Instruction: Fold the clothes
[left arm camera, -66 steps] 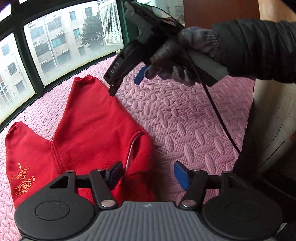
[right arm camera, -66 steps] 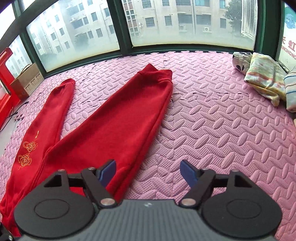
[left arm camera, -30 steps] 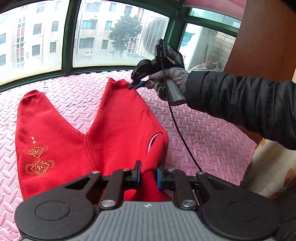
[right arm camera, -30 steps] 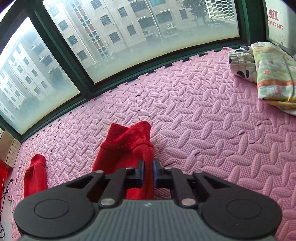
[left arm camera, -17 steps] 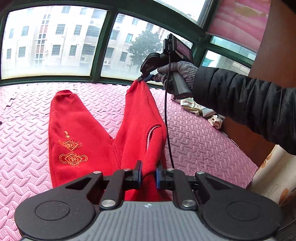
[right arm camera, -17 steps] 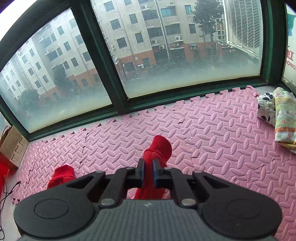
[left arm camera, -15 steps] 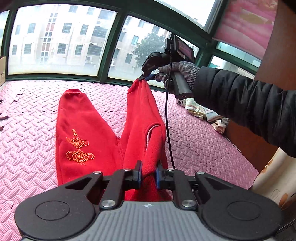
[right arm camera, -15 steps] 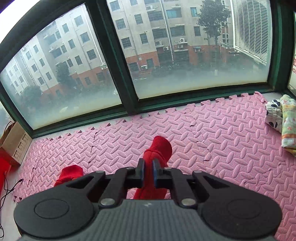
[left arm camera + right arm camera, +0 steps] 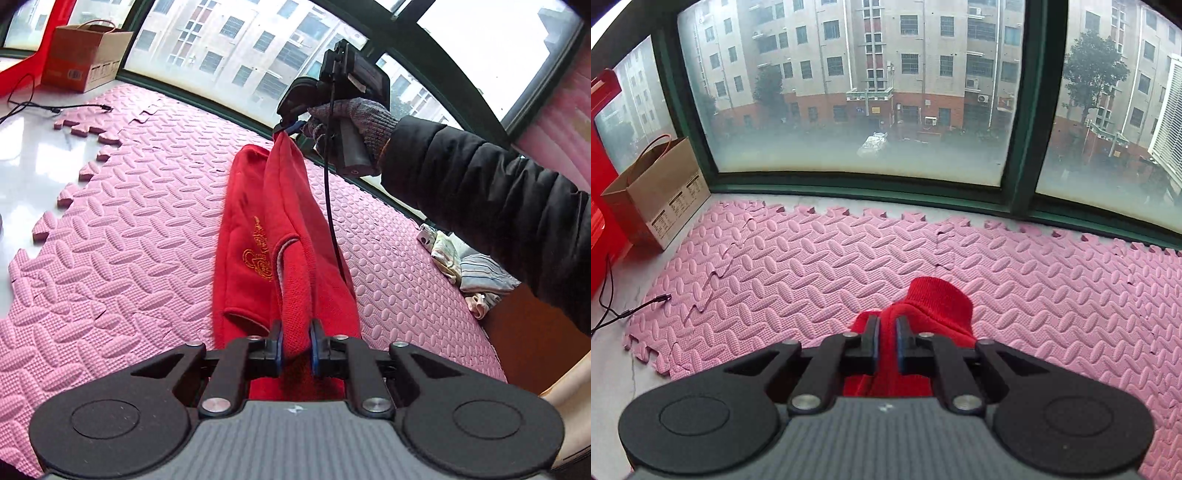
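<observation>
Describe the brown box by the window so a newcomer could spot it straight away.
Start at the big green-framed window behind the pink foam mat. Follow the sill to the mat's far left corner, where the cardboard box stands on bare pale floor beside something red. It is the only brown, hard-sided item around: open-topped, with a thin looped carry handle and black-and-white printed labels on its side.

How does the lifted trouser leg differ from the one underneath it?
The lifted leg hangs in the air, stretched between the left tool and the right tool; the lower leg lies flat on the pink mat. The lower leg shows gold embroidery; none is visible on the lifted leg. Both are the same red fabric.
</observation>
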A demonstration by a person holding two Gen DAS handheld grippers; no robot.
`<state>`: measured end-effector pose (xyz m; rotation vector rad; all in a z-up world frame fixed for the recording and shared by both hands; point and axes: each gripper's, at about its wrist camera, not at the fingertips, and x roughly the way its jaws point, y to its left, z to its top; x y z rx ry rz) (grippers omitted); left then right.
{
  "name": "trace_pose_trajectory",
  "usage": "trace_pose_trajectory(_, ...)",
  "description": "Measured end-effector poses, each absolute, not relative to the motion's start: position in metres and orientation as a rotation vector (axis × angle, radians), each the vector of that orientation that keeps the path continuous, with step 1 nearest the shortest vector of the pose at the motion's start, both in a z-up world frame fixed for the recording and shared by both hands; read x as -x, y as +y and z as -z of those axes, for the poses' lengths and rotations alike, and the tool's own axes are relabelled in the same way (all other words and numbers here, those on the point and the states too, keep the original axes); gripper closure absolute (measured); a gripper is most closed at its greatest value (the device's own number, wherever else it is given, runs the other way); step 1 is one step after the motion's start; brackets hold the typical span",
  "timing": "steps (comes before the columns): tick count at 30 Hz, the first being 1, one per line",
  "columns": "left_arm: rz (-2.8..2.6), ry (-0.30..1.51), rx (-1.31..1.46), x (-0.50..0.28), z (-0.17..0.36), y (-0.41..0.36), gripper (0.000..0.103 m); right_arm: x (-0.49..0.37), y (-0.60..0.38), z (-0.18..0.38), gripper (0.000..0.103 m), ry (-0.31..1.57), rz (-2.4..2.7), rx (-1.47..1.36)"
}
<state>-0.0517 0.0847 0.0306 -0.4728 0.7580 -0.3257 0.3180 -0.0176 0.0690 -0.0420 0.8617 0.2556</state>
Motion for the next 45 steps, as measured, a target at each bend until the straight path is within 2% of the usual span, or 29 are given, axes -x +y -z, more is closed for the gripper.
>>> trace_pose_trajectory(8,0.308,0.794,0.514,0.054,-0.017,0.101,0.085,-0.307,0.008,-0.067,0.086,0.904,-0.435,0.038)
trace_pose_trajectory(10,0.311,0.797,0.515,0.054,-0.016,0.102,0.084,-0.303,0.001,-0.082,0.084,0.901,-0.459,0.1)
trace_pose_trajectory(12,0.317,0.801,0.532,0.053,-0.016,0.102,0.08,-0.295,-0.008,-0.092,0.072,0.913,-0.482,0.168)
trace_pose_trajectory(18,0.323,0.823,0.567,0.051,-0.018,0.102,0.074,-0.245,-0.032,-0.103,0.067,0.925,-0.538,0.412)
trace_pose_trajectory(25,0.321,0.845,0.575,0.049,-0.023,0.101,0.077,-0.157,-0.074,-0.104,0.061,0.931,-0.637,0.551)
trace_pose_trajectory(27,0.327,0.841,0.587,0.048,-0.028,0.1,0.078,-0.125,-0.086,-0.105,0.054,0.916,-0.673,0.575)
trace_pose_trajectory(31,0.323,0.85,0.615,0.041,-0.036,0.096,0.082,-0.058,-0.105,-0.107,0.051,0.882,-0.754,0.591)
trace_pose_trajectory(33,0.326,0.844,0.623,0.038,-0.043,0.093,0.084,-0.032,-0.112,-0.108,0.04,0.867,-0.788,0.584)
trace_pose_trajectory(35,0.331,0.838,0.619,0.035,-0.048,0.089,0.084,0.003,-0.121,-0.109,0.04,0.845,-0.84,0.579)
trace_pose_trajectory(40,0.348,0.826,0.582,0.03,-0.06,0.074,0.085,0.061,-0.115,-0.101,0.035,0.776,-0.911,0.556)
trace_pose_trajectory(43,0.358,0.819,0.56,0.026,-0.067,0.065,0.086,0.084,-0.101,-0.092,0.028,0.695,-0.929,0.566)
trace_pose_trajectory(45,0.365,0.814,0.545,0.024,-0.071,0.059,0.086,0.09,-0.092,-0.087,0.028,0.657,-0.903,0.551)
